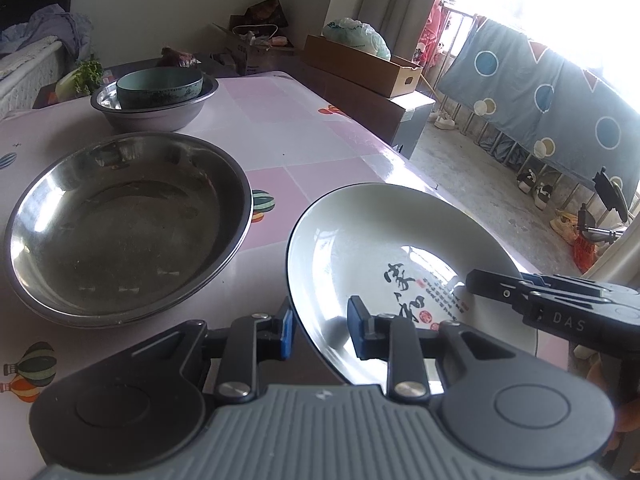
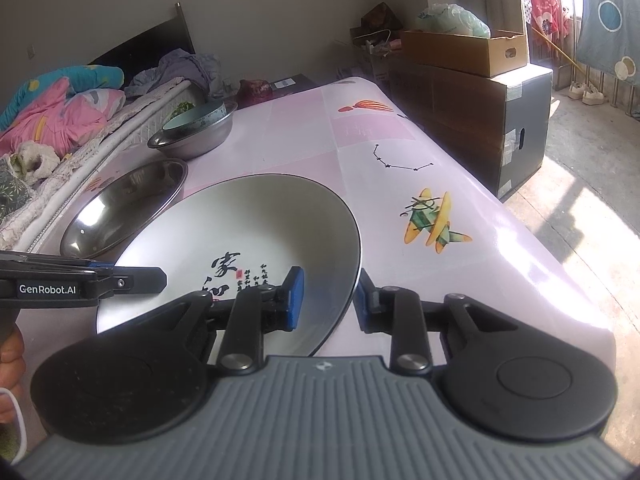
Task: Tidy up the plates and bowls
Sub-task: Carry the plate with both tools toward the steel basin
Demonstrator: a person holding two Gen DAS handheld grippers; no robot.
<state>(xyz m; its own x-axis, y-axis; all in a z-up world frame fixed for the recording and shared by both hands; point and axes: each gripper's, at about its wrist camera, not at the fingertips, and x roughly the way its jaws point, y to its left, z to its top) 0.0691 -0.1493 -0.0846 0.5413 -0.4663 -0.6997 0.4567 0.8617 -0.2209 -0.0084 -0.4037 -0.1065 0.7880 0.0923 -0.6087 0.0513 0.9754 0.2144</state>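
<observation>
The white ceramic plate [image 1: 360, 248], printed with black calligraphy, is lying at the near right of the pink patterned surface [image 1: 320, 140], just beside the large steel basin [image 1: 120, 224]; farther back, a teal bowl [image 1: 160, 86] is sitting nested inside a smaller steel bowl [image 1: 154, 110]. The left gripper [image 1: 320, 328] is straddling the plate's left rim, one blue-padded finger outside the edge and one over the well, with visible gaps remaining, so the fingers are spread partway and not yet clamping. The right gripper [image 2: 328, 300] is doing likewise at the plate's [image 2: 248, 232] right rim, half open and gripping nothing. The plate is likely handling as a stiff, fairly heavy and brittle piece; its glaze is reflecting window light, suggesting a slippery face. The raised sloping rim is appearing to be the sensible hold, pinched between pads from opposite sides so the load is shared and the plate is staying level. A one-sided grip is risking tilt and slip toward the nearby edge of the surface.
</observation>
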